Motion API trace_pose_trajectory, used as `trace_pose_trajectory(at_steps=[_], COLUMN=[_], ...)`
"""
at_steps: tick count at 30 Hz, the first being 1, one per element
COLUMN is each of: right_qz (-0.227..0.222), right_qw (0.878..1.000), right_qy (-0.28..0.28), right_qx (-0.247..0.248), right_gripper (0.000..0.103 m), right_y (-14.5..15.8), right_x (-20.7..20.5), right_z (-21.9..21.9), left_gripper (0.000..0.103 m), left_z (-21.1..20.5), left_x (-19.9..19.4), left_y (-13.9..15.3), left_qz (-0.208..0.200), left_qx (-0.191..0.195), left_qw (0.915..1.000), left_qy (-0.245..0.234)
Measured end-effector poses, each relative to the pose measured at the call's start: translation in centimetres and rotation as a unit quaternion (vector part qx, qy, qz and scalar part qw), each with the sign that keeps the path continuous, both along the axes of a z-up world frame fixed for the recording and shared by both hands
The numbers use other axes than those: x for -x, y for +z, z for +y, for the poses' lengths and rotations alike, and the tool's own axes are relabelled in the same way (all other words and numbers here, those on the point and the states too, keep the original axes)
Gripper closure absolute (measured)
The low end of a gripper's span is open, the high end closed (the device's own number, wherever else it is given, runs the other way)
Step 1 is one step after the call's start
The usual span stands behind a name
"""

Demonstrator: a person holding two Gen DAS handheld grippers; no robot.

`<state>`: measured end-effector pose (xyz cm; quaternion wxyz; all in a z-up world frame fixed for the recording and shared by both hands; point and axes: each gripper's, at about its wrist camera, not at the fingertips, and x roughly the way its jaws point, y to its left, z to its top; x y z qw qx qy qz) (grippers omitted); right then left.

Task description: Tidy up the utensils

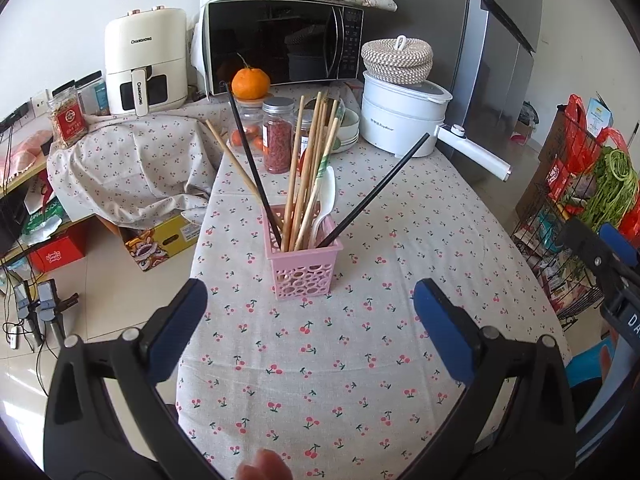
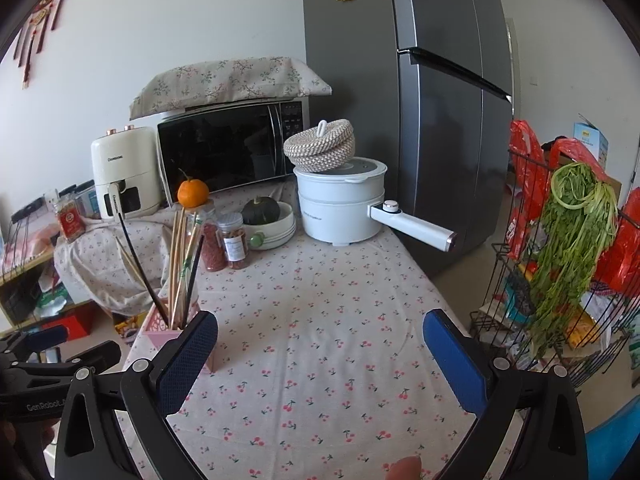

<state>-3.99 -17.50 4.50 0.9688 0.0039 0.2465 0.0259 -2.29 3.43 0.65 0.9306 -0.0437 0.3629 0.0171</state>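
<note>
A pink perforated basket (image 1: 302,270) stands on the cherry-print tablecloth (image 1: 360,340). It holds several wooden chopsticks (image 1: 308,168), two black chopsticks (image 1: 252,164) leaning outward and a white plastic spoon (image 1: 326,200). My left gripper (image 1: 310,300) hovers just in front of the basket, open, nothing between its blue pads. In the right wrist view the basket (image 2: 160,330) sits at the left, partly hidden behind the left finger, with the chopsticks (image 2: 180,264) sticking up. My right gripper (image 2: 320,336) is open over bare tablecloth (image 2: 320,320), right of the basket. The right gripper (image 1: 608,256) shows at the left view's right edge.
At the table's far end stand spice jars (image 1: 277,136), an orange (image 1: 251,83), a microwave (image 1: 280,44), an air fryer (image 1: 146,60) and a white electric pot (image 1: 400,116) with a long handle. A grey fridge (image 2: 420,120) rises behind. A wire rack (image 2: 560,280) with greens stands at the right.
</note>
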Motion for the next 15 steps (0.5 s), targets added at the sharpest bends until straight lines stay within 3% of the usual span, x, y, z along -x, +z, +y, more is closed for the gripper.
trace_pose_trajectory(at_steps=[15], right_qz=[0.022], right_qw=[1.000], right_qy=[0.011], right_qx=[0.005], right_gripper=[0.000], right_y=[-0.8], right_x=[-1.0], right_z=[-0.3], left_gripper=[0.001], left_z=[-1.7], left_x=[-0.6], left_y=[0.0], left_qz=[-0.006], left_qx=[-0.015], left_qw=[0.9999], left_qy=[-0.003])
